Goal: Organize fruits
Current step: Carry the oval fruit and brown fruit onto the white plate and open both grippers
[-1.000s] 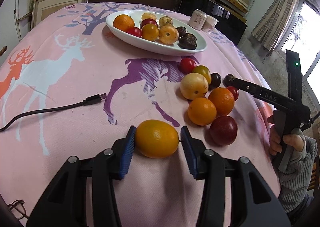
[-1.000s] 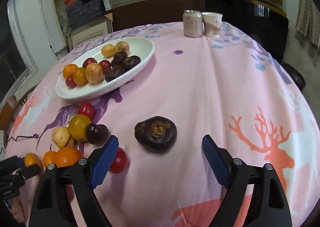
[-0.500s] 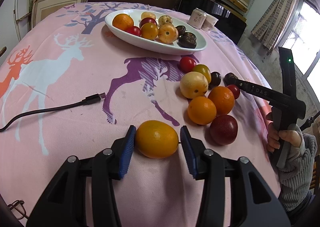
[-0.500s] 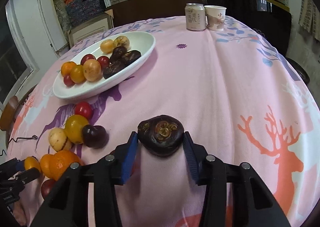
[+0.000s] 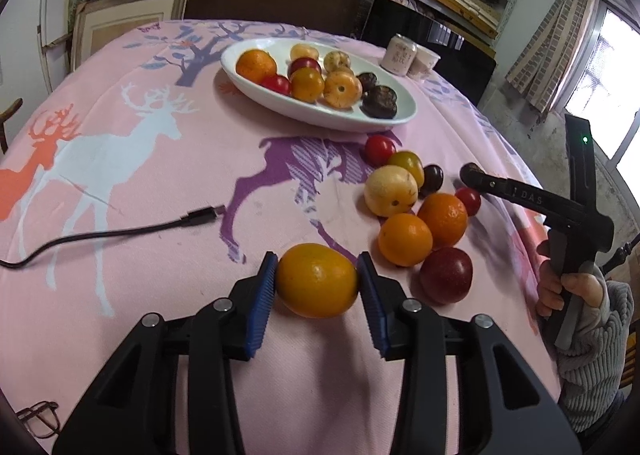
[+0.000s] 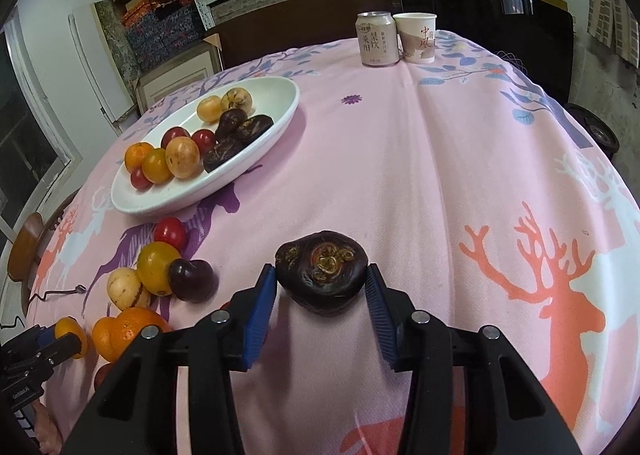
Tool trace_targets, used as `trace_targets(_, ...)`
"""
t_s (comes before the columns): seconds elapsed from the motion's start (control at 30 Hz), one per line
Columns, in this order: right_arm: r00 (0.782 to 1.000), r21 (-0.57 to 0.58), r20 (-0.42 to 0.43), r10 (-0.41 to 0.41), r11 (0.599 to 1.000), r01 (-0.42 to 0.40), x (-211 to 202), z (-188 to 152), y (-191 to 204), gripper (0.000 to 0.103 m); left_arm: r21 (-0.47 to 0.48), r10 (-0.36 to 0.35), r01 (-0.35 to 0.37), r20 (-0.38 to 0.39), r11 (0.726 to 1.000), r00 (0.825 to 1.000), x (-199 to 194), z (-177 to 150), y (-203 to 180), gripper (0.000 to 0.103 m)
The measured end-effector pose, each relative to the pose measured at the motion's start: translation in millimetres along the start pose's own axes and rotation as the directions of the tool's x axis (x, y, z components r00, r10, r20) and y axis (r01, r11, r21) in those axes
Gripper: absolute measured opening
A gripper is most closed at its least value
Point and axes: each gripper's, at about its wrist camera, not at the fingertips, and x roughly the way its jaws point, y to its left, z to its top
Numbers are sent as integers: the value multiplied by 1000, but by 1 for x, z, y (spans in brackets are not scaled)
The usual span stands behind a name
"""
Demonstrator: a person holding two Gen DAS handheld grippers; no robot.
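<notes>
The left gripper (image 5: 317, 287) is clenched on an oval orange fruit (image 5: 317, 284), its blue pads pressing the fruit's two ends, so the fruit's long axis runs straight across from pad to pad. Whether the fruit is just off the pink deer-print tablecloth (image 5: 160, 183) or resting on it cannot be told.

The right gripper (image 6: 321, 286) grips a dark brown mangosteen (image 6: 321, 270) between its blue pads. The mangosteen is broad and flattish, its wider span lying across the jaws, and its rosette-marked end faces up and toward the camera.

Taking the white oval plate (image 5: 320, 111) as the landmark: the oval orange fruit sits well on the near side of it, and the mangosteen lies near-right of it in the right wrist view. Between the plate and the left gripper lies a loose cluster: a red cherry tomato (image 5: 379, 148) just below the plate's rim, then a yellow-green tomato (image 5: 407, 165), a dark plum (image 5: 433, 178), a pale yellow fruit (image 5: 390, 191), two oranges (image 5: 405, 239) touching each other, a small red tomato (image 5: 468, 201) and a dark red plum (image 5: 446, 275). The plate's long axis runs diagonally, and it holds oranges, red and yellow fruits, and dark mangosteens at its right end.

Beyond the plate stand a drink can (image 6: 377, 39) and a paper cup (image 6: 417, 37), touching side by side. Left of the plate's near side, a black USB cable (image 5: 120, 233) trails over the cloth.
</notes>
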Motion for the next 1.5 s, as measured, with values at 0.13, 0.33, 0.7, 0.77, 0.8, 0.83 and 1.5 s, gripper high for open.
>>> trace_targets(0.13, 999, 33, 22, 35, 999, -36, -7, 4, -3, 46, 20, 57, -58, 41, 998, 998, -7, 25, 1, 40)
trace_targets(0.33, 992, -10, 77, 99, 995, -98, -25, 48, 21, 46, 24, 142, -148, 169, 989, 975, -12, 119, -1, 40)
trace_targets(0.7, 985, -162, -8, 174, 972, -173, 33, 84, 108, 46, -43, 156, -152, 137, 987, 978, 89, 223, 5, 40)
trace_targets(0.77, 988, -178, -6, 157, 972, -156, 41, 81, 112, 47, -38, 167, -164, 106, 986, 980, 108, 224, 8, 40)
trace_targets(0.8, 989, -184, -3, 147, 972, -145, 42, 80, 112, 48, -45, 166, -163, 94, 986, 982, 115, 225, 12, 40)
trace_targets(0.83, 990, -188, 4, 138, 973, -135, 43, 80, 112, 51, -57, 165, -161, 81, 985, 983, 121, 224, 15, 40)
trace_targets(1.5, 975, 281, 151, 164, 938, -202, -17, 45, -25, 91, -52, 164, -157, 148, 986, 975, 17, 79, 4, 77)
